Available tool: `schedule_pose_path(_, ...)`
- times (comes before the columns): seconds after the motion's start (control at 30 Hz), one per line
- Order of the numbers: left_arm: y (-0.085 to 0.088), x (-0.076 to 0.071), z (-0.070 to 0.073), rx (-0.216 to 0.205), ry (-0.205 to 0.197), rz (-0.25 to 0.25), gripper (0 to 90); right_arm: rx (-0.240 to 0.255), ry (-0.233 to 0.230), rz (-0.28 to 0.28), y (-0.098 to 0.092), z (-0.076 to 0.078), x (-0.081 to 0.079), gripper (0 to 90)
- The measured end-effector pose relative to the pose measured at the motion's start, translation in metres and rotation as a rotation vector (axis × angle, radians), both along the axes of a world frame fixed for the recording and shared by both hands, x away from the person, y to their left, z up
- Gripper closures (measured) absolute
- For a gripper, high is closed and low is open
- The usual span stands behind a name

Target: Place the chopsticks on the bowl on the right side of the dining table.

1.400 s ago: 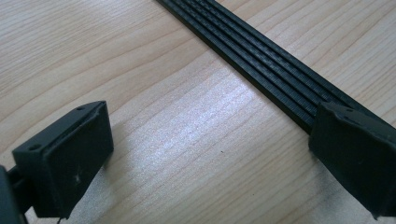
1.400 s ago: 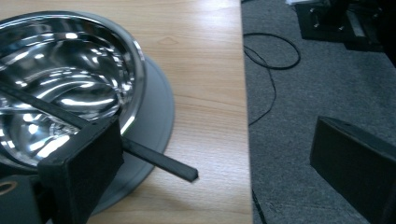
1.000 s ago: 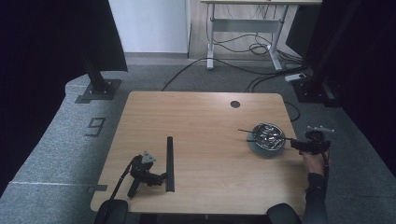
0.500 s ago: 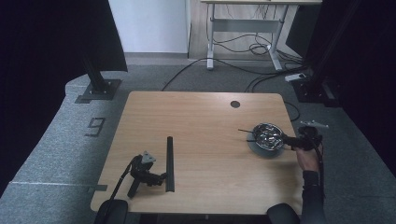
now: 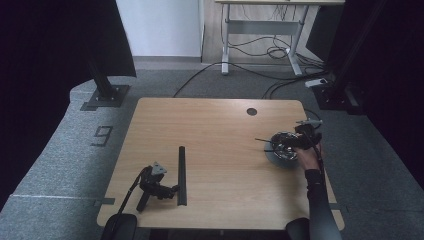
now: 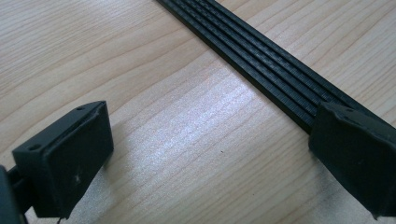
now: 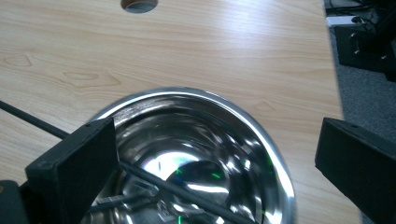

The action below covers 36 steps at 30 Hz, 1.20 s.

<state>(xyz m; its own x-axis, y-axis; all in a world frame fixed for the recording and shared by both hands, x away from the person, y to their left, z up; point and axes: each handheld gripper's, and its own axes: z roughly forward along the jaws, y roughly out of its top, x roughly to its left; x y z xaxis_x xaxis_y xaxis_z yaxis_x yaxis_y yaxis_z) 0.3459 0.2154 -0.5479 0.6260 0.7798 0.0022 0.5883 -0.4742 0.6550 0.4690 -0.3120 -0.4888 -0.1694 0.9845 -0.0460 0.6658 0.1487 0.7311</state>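
I see a round, shiny metal bowl (image 5: 280, 148) standing upright near the table's right edge. Thin dark rods (image 7: 187, 193) lie inside it; one (image 5: 262, 140) projects leftward over the rim. A long, black, ribbed strip (image 5: 181, 175) lies flat at front left.
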Motion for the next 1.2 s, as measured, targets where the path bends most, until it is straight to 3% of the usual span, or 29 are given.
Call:
schedule_pose_path(0.27, 0.000, 0.000, 0.000, -0.002, 0.000, 0.001, 0.0, -0.059, 0.023, -0.008, 0.012, -0.011, 0.014, 0.0)
schedule_pose_path(0.6, 0.000, 0.000, 0.000, -0.002, -0.001, 0.001, 0.0, -0.092, 0.064, 0.028, 0.013, -0.013, 0.009, 0.0)
schedule_pose_path(0.67, 0.000, 0.000, 0.000, -0.002, 0.000, 0.001, 0.0, -0.102, 0.058, 0.042, 0.014, -0.010, 0.005, 0.0)
schedule_pose_path(0.77, 0.000, 0.000, 0.000, -0.002, 0.000, 0.001, 0.0, -0.069, 0.021, 0.045, 0.009, 0.001, -0.006, 0.0)
schedule_pose_path(0.93, 0.000, 0.000, 0.000, -0.002, 0.000, 0.001, 0.0, -0.047, 0.016, 0.042, -0.005, 0.011, -0.030, 0.0)
schedule_pose_path(1.07, 0.000, 0.000, 0.000, -0.002, 0.000, 0.001, 0.0, -0.056, 0.001, 0.015, -0.015, 0.006, -0.048, 0.0)
schedule_pose_path(1.2, 0.000, 0.000, 0.000, -0.002, -0.001, 0.001, 0.0, -0.046, -0.002, 0.003, -0.019, -0.005, -0.054, 0.0)
